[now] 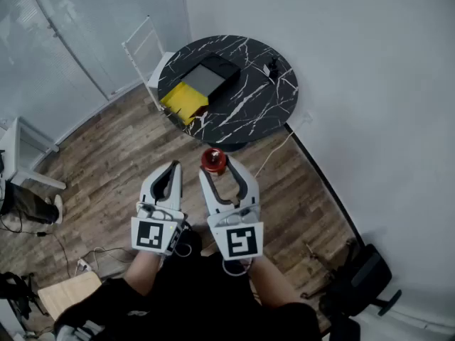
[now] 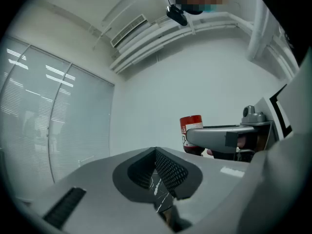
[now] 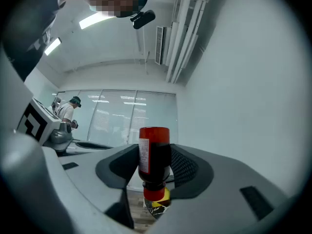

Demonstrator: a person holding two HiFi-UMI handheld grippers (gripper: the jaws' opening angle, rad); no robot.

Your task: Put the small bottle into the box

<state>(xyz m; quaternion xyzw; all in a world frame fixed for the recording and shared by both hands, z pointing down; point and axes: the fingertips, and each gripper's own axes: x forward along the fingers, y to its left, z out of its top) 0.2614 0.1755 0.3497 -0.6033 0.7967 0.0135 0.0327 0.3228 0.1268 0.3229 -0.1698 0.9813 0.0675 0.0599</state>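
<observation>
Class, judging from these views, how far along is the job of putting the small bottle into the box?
Done: the small bottle is gripped in the right tongs. In hand: the carry; the bottle is well short of the round table. Left: reach the box on that table and set the bottle inside.

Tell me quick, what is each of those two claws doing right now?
Left gripper: closed, nothing between its jaws.
Right gripper: closed on the small bottle, dark with red ends.
</observation>
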